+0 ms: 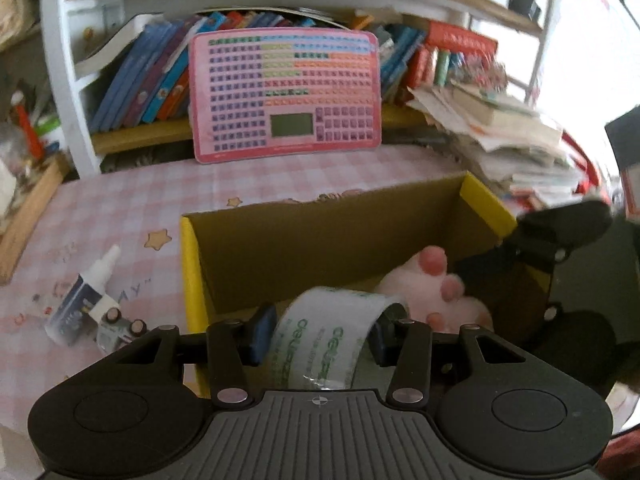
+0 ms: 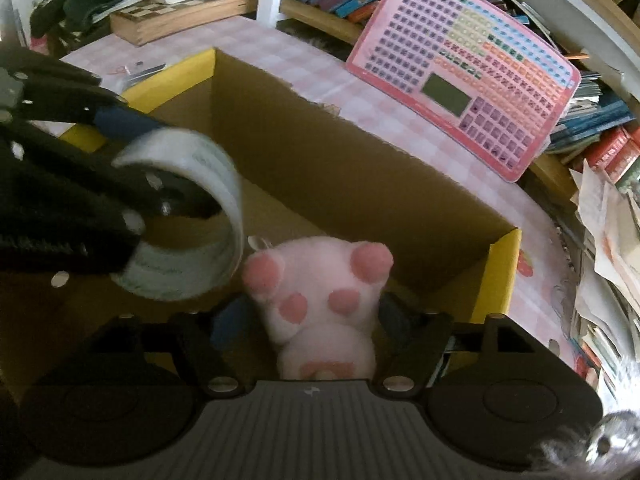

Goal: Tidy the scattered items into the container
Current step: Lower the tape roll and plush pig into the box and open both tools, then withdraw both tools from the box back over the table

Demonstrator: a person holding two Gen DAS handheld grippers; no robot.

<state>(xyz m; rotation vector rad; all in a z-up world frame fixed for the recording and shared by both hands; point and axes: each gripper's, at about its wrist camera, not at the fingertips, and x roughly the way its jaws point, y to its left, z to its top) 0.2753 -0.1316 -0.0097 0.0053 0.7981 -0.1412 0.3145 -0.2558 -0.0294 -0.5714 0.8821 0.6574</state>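
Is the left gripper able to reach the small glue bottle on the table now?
Probably not yet: the left gripper holds the tape roll over the box. The glue bottle lies unobstructed outside.

Black hand-held gripper, blue pads, silver screws.

A pink checked tablecloth with star prints covers the table. Behind it stands a white-framed bookshelf with wooden boards (its books lean in a crowded row), and a pink keyboard chart is propped against it. Daylight glares in at the right.
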